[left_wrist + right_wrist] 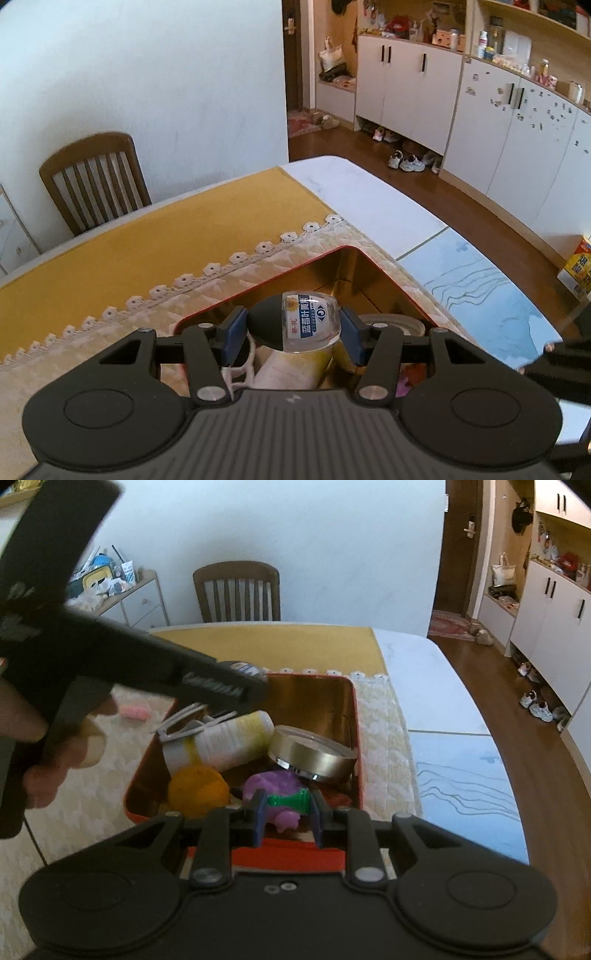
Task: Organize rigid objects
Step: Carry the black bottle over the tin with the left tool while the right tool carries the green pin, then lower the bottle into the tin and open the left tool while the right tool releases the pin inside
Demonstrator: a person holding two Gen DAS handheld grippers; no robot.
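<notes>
your left gripper point(293, 328): blue pads closed on a small clear bottle point(308, 319) with a black cap and a blue-and-white label, held sideways at lower centre of the left wrist view, above the red tin point(347, 248). your right gripper point(287, 812): jaws clamped on a green piece point(291, 800), low centre of the right wrist view, just over the tin's near edge.

inside the tin, right wrist view, outward from the gripper:
- purple toy point(275, 786), directly behind the green piece
- orange ball point(197, 790), to its left
- round gold tin point(314, 755), tilted, right of centre
- white bottle point(236, 740) lying on its side, centre
- white clip-like item point(184, 725), partly hidden, left

outside the tin: cream lace-edged mat point(122, 321) beneath it; pink item point(135, 712) on the mat at left; yellow cloth point(122, 240) beyond; wooden chair point(236, 590) at upper centre.
</notes>
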